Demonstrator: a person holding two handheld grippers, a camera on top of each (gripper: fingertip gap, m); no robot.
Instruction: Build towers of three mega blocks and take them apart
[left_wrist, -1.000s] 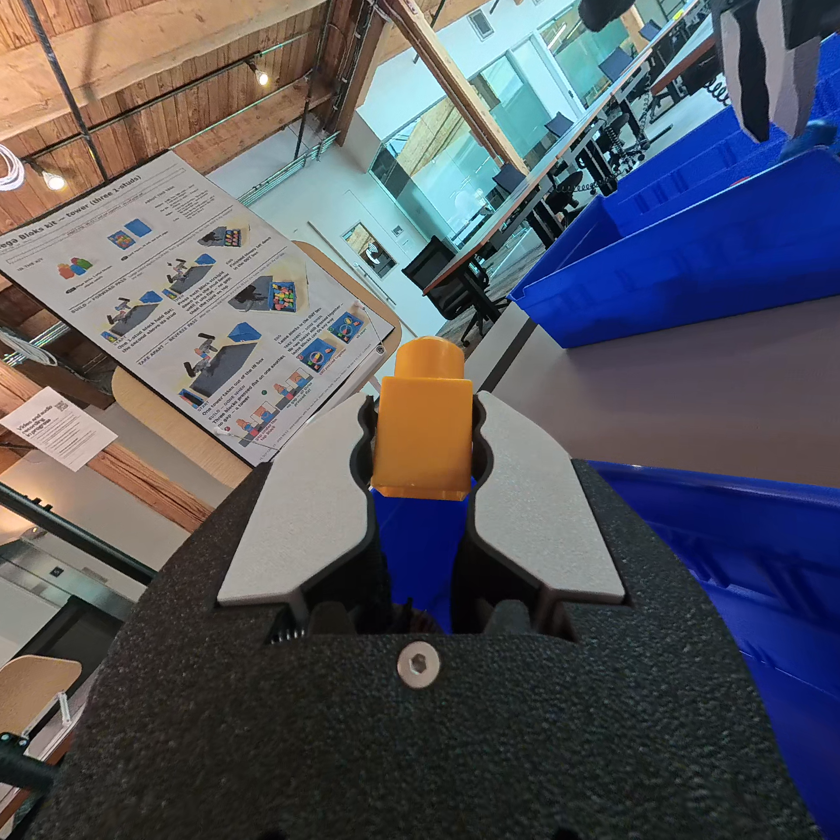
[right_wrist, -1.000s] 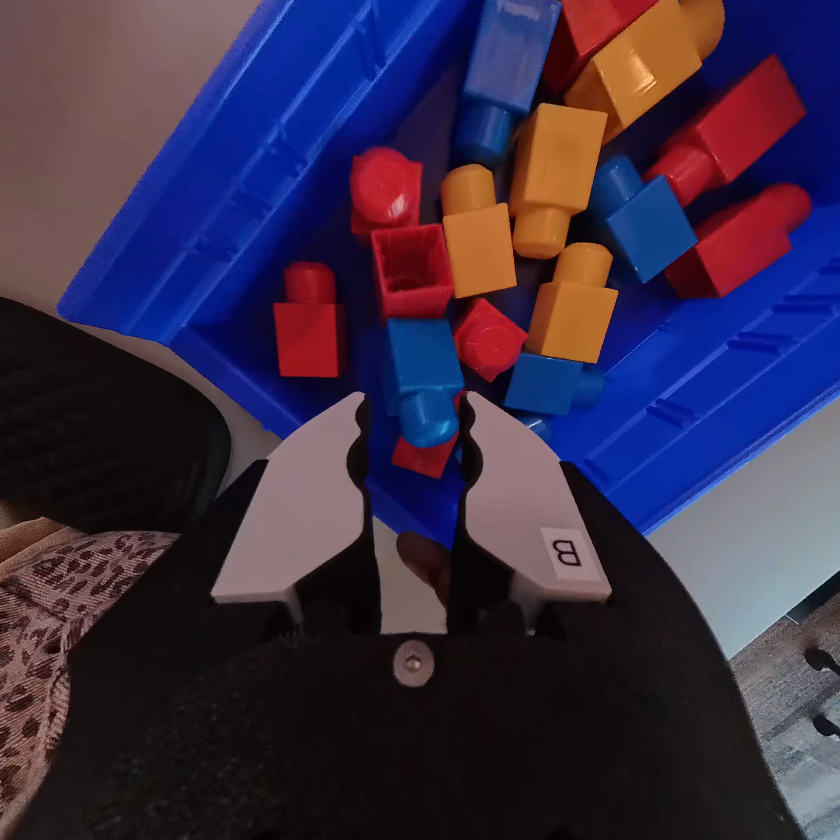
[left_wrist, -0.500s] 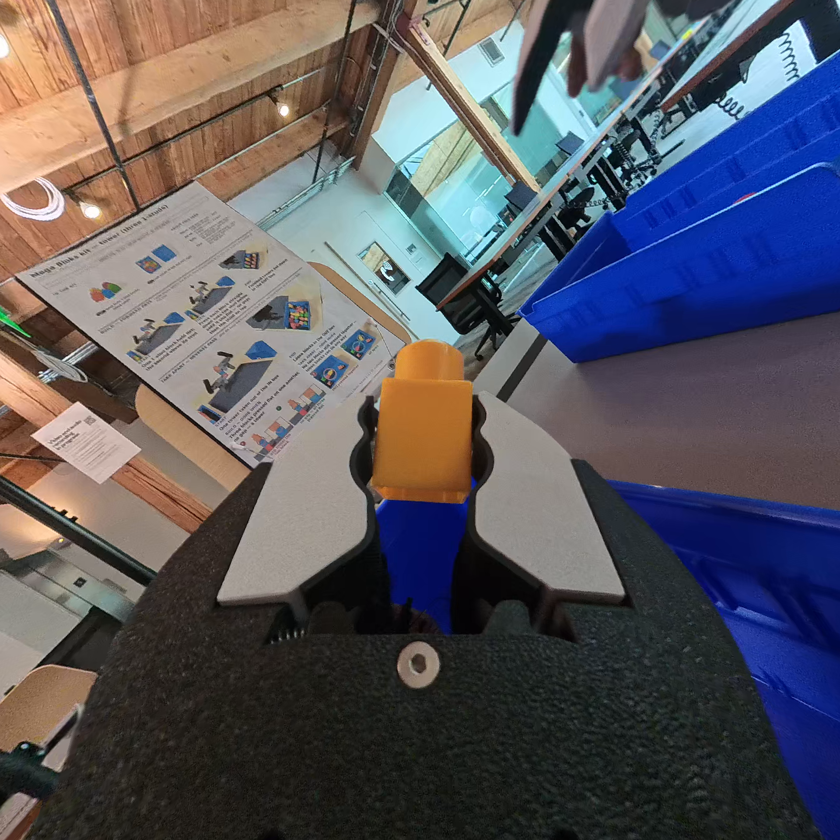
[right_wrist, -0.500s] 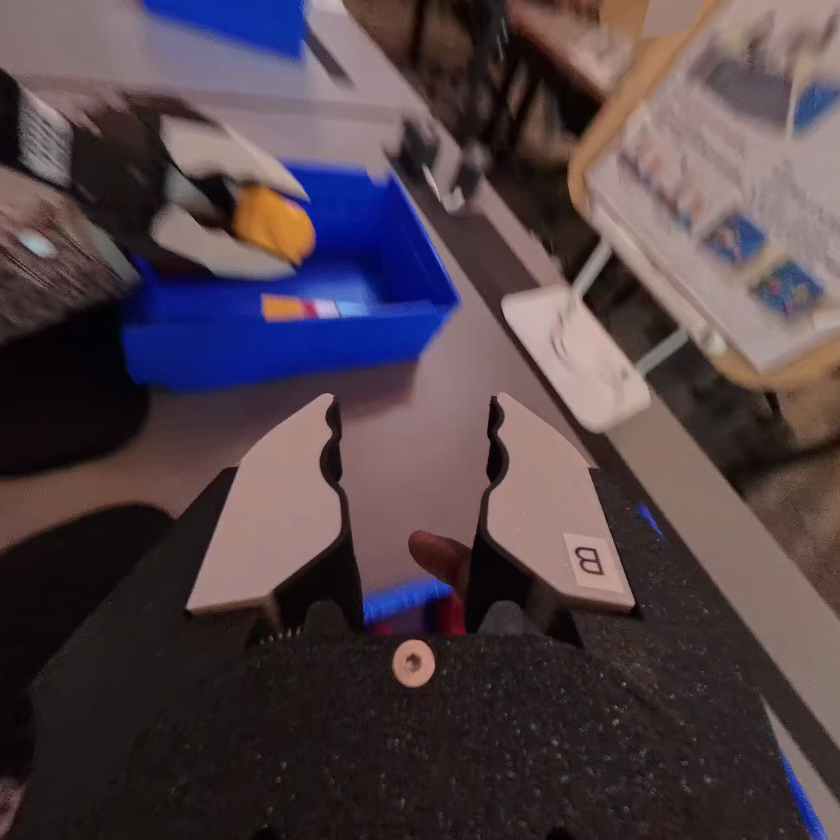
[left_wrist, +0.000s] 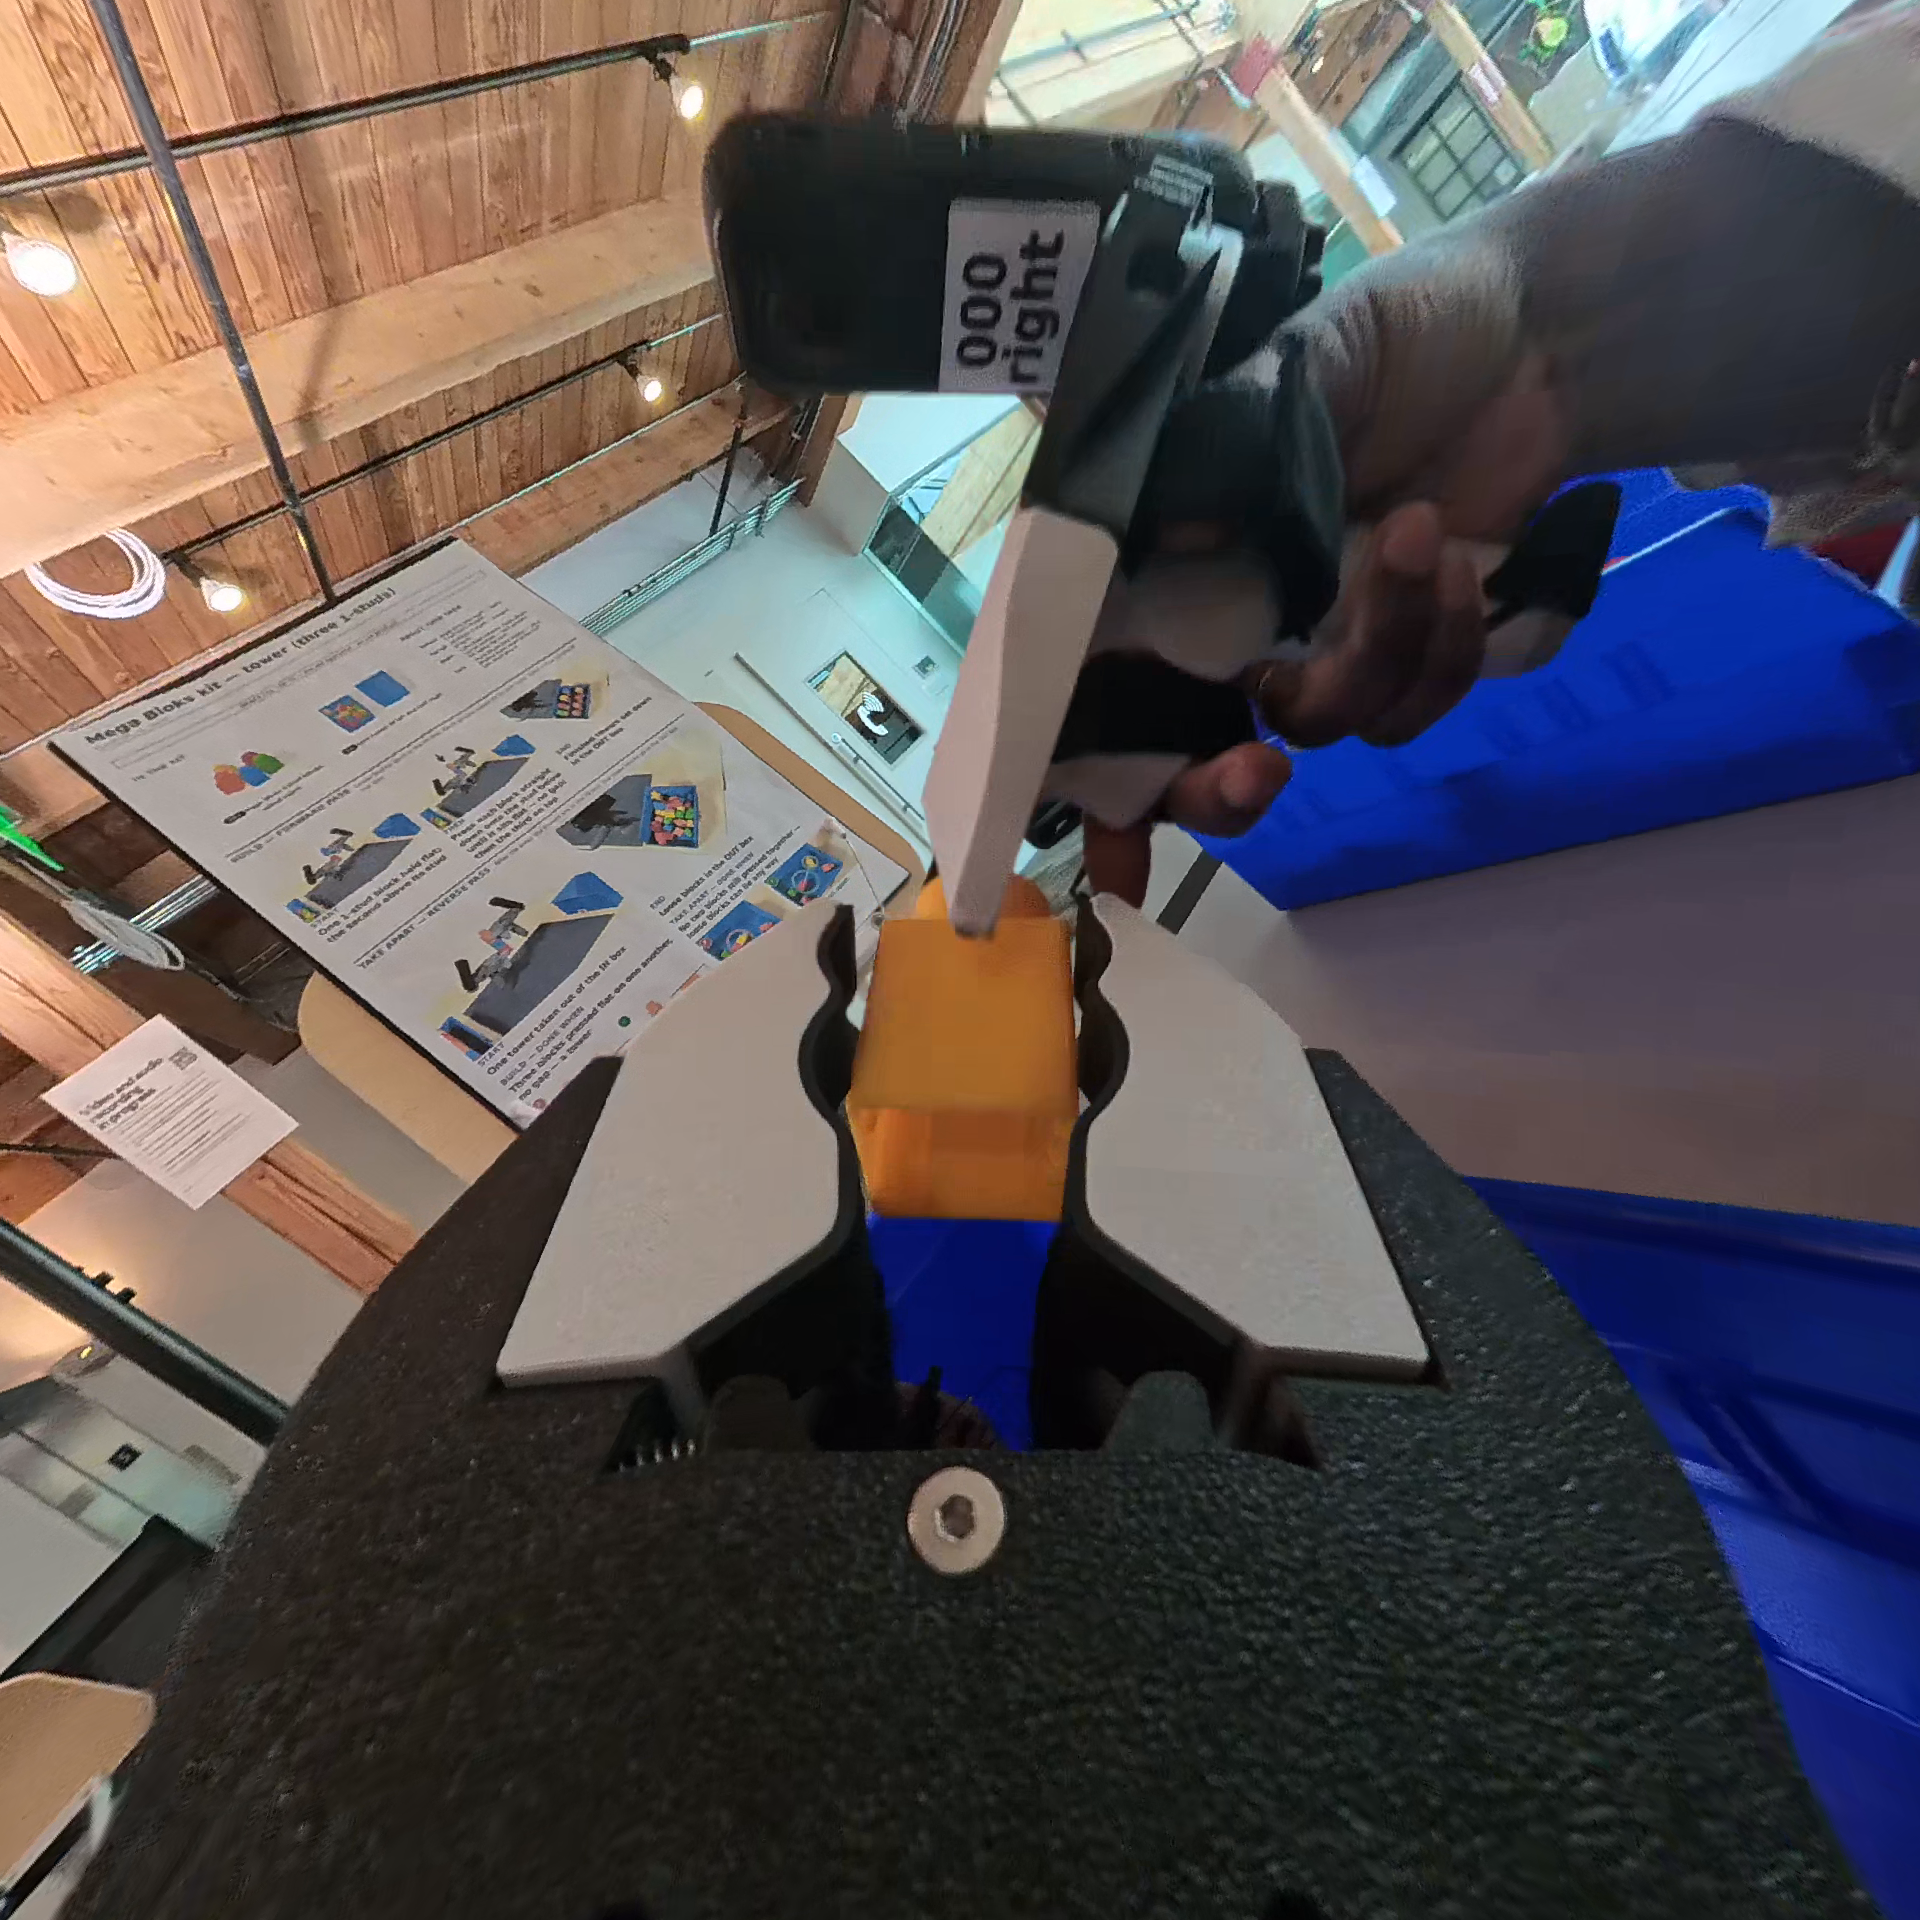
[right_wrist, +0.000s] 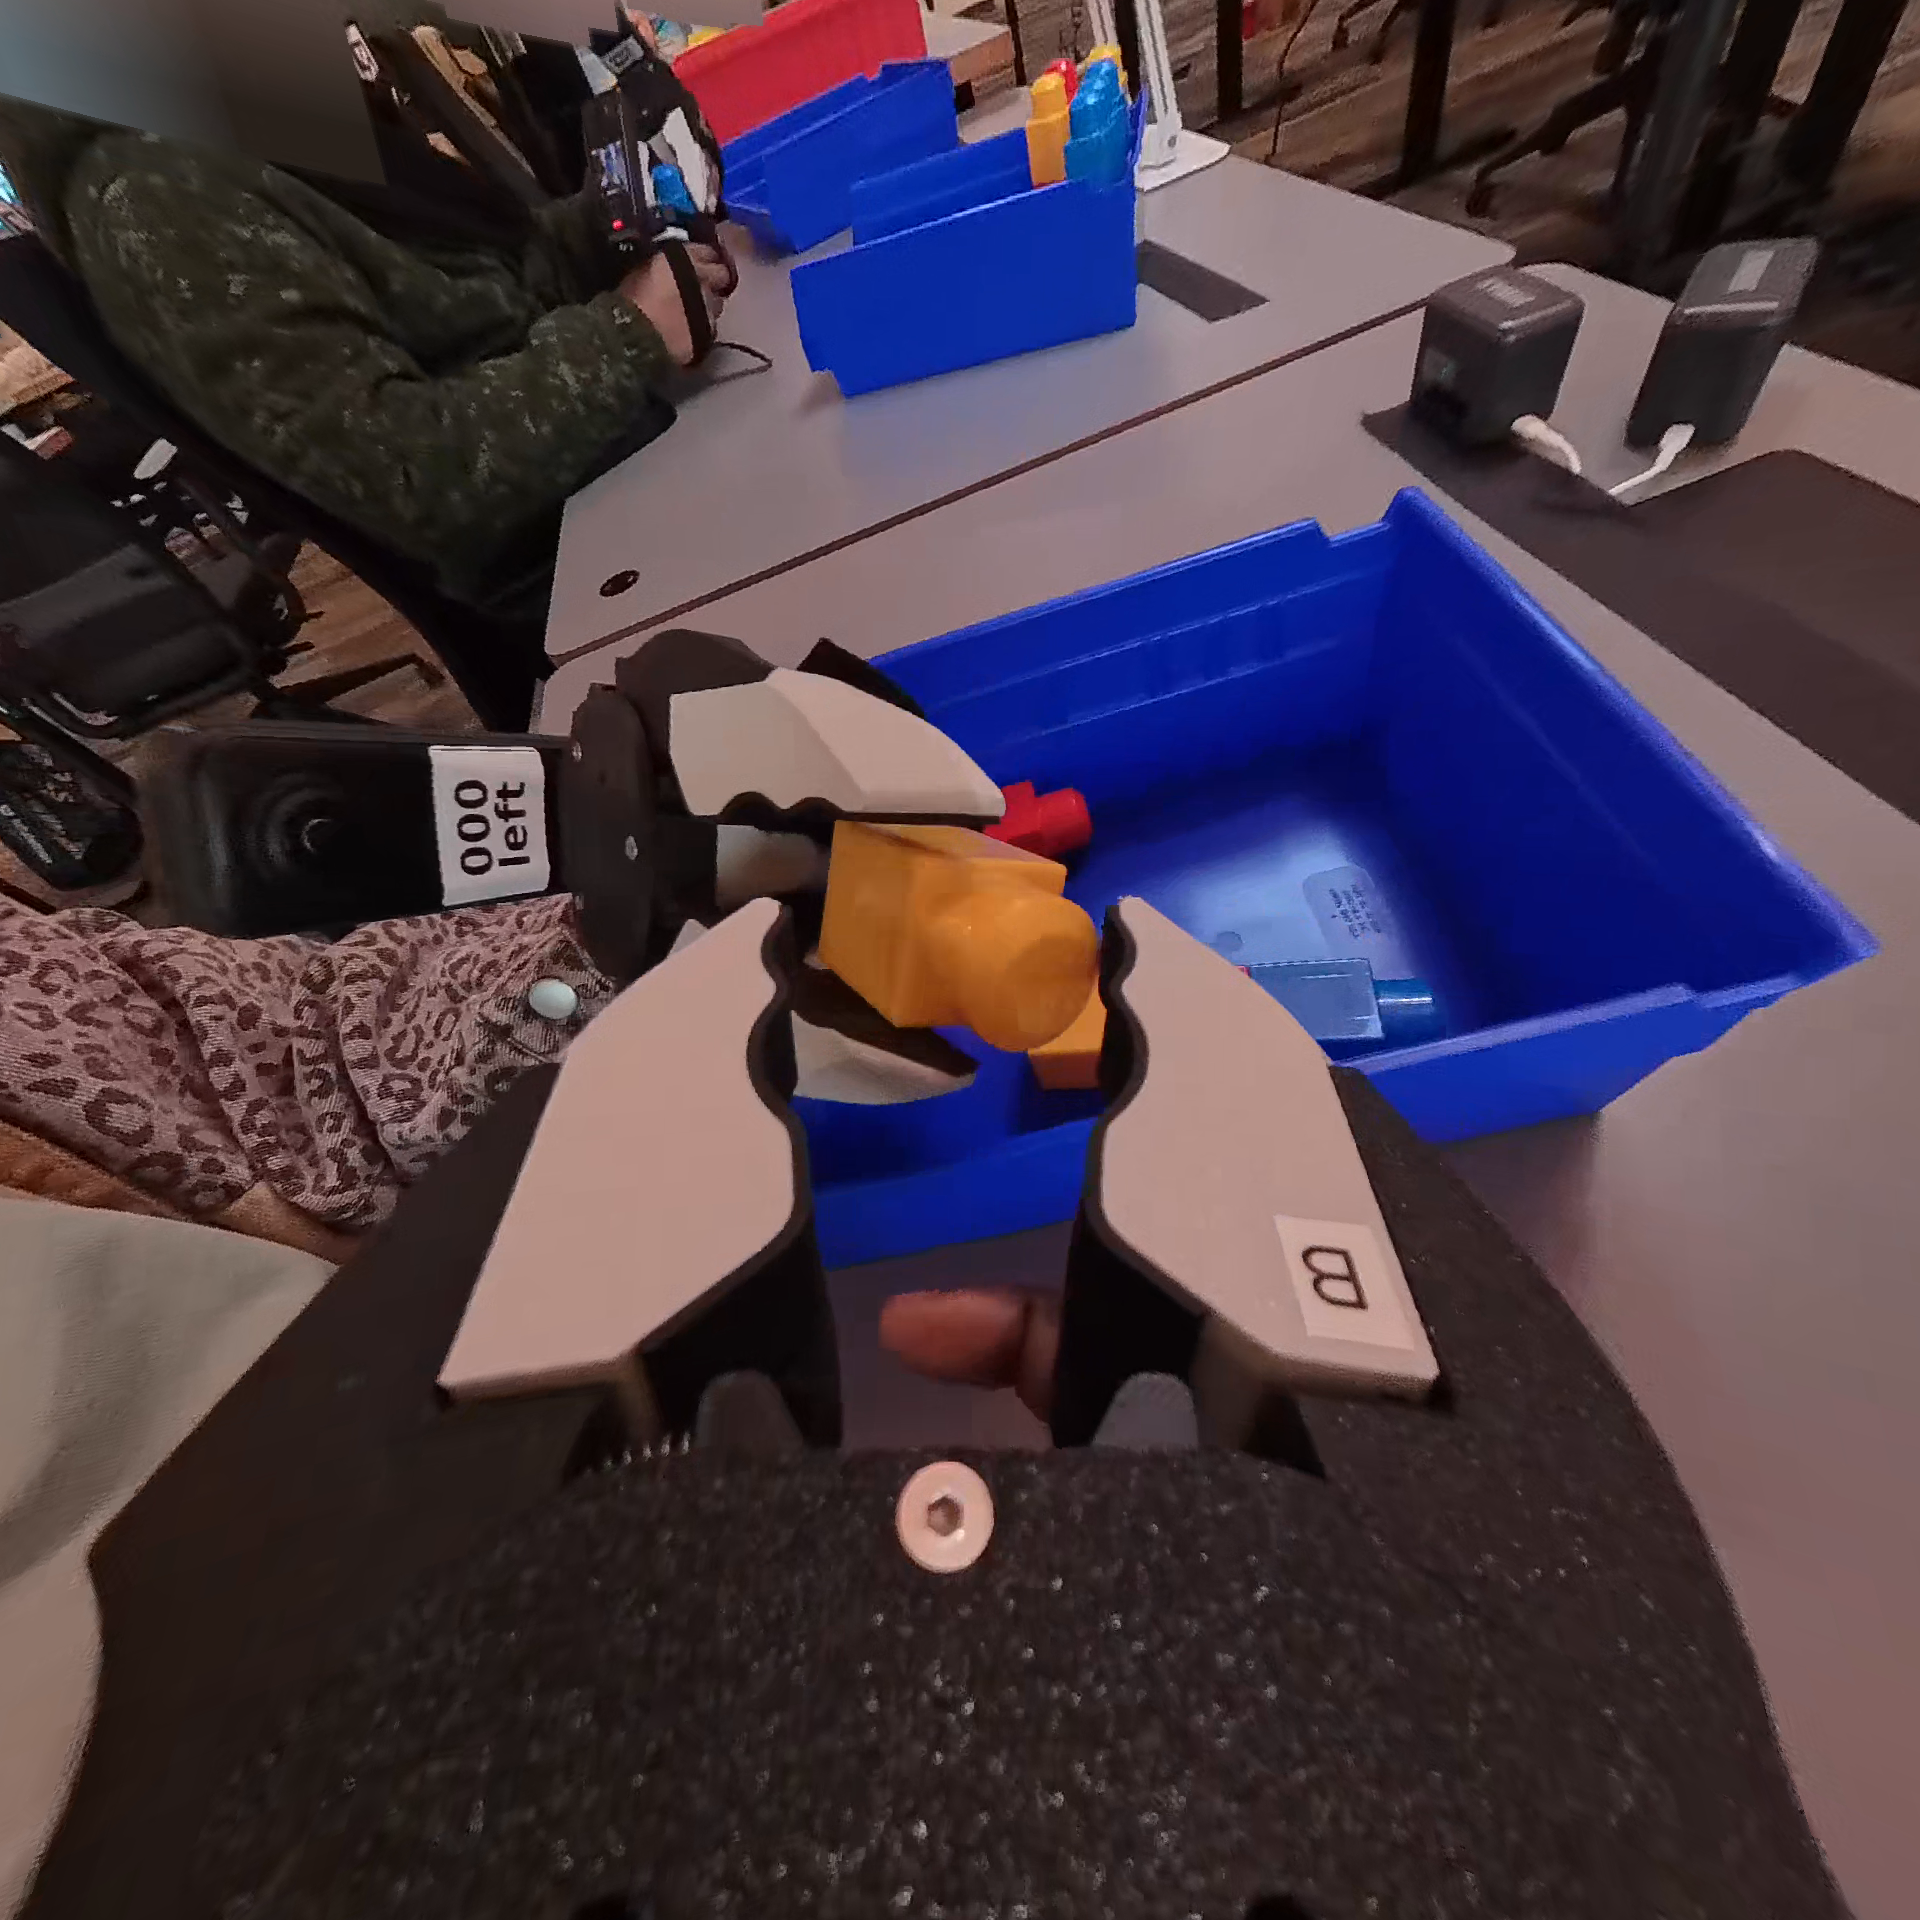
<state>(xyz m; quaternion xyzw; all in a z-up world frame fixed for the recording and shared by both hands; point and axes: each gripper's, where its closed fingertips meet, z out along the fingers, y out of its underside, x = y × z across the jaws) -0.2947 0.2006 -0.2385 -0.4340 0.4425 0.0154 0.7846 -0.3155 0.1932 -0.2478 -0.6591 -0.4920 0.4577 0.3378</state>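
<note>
now, step: left gripper (left_wrist: 961, 1023) clenched on orange block (left_wrist: 961, 1049), stud forward.
right gripper (right_wrist: 940, 1023): released, straddling stud.
next: likely close, pull apart.

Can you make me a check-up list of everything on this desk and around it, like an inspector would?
Surface: grey table, a second grey table behind it.
Job's things: orange block held in the air over the blue bin; inside the bin lie a red block, a blue block and another orange block.
Clutter: two dark boxes at the table's far edge.
Grippers: left hand-held gripper shut on the orange block; right hand-held gripper open, its fingers on either side of the block's stud.
Cables: white cables plugged into the dark boxes.
Surroundings: instruction poster, wooden ceiling, more blue bins, another person at the next table.
</note>
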